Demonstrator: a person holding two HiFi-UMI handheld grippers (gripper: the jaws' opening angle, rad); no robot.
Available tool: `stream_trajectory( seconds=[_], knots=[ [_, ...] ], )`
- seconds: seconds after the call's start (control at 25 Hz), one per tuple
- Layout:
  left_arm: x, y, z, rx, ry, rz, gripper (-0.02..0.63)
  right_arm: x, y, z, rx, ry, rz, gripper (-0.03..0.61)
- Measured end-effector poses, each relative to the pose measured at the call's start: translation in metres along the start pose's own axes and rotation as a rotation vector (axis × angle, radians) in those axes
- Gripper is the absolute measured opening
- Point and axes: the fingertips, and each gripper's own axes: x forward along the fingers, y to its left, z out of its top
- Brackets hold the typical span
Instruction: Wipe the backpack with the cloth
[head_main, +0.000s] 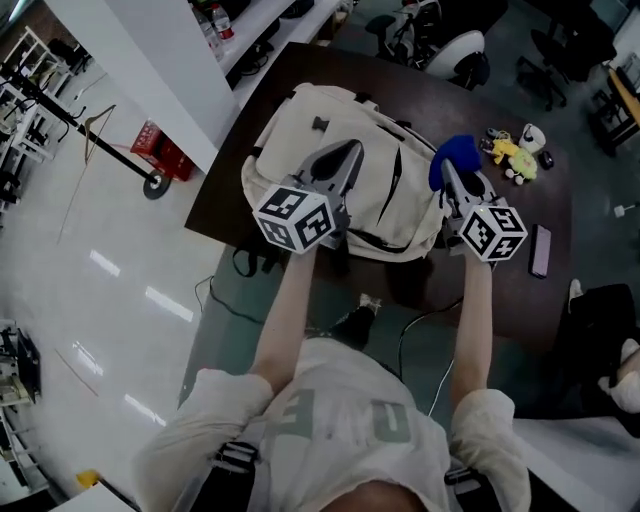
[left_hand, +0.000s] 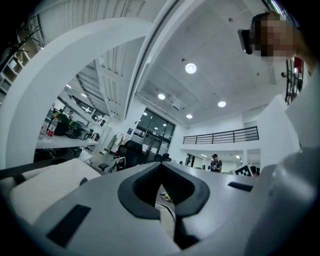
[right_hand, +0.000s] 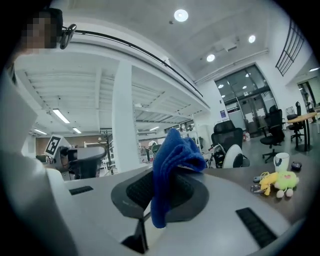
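From the head: cream backpack flat on the dark table. Left gripper over the backpack's middle, right gripper at its right edge with a blue cloth at the tips. Toy and phone off to the right, apart from the backpack.

From the left gripper: jaws pressed together, nothing between.

From the right gripper: jaws pinching the cloth, bunched above the tips and hanging below. Toy further right on the table.
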Motion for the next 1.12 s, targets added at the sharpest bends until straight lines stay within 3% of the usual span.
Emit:
stream_trajectory(
  seconds=[0.32, 0.52, 0.76, 0.92, 1.12],
  knots=[
    [-0.077, 0.023, 0.038, -0.025, -0.028, -0.025, 0.005, -0.007, 0.092, -0.006, -0.042, 0.058, -0.076, 0.041],
    [-0.111, 0.077, 0.062, -0.033, -0.011, -0.104, 0.005, 0.028, 0.137, -0.009, -0.062, 0.066, -0.142, 0.041],
    [-0.144, 0.150, 0.099, -0.038, 0.033, -0.165, 0.005, 0.077, 0.186, -0.008, -0.084, 0.075, -0.292, 0.041],
    [-0.151, 0.179, 0.113, -0.013, 0.041, -0.179, 0.005, 0.101, 0.216, -0.006, -0.098, 0.001, -0.283, 0.041],
    [-0.151, 0.208, 0.124, 0.005, 0.031, -0.179, 0.005, 0.134, 0.236, -0.002, -0.126, 0.007, -0.273, 0.041]
  ],
)
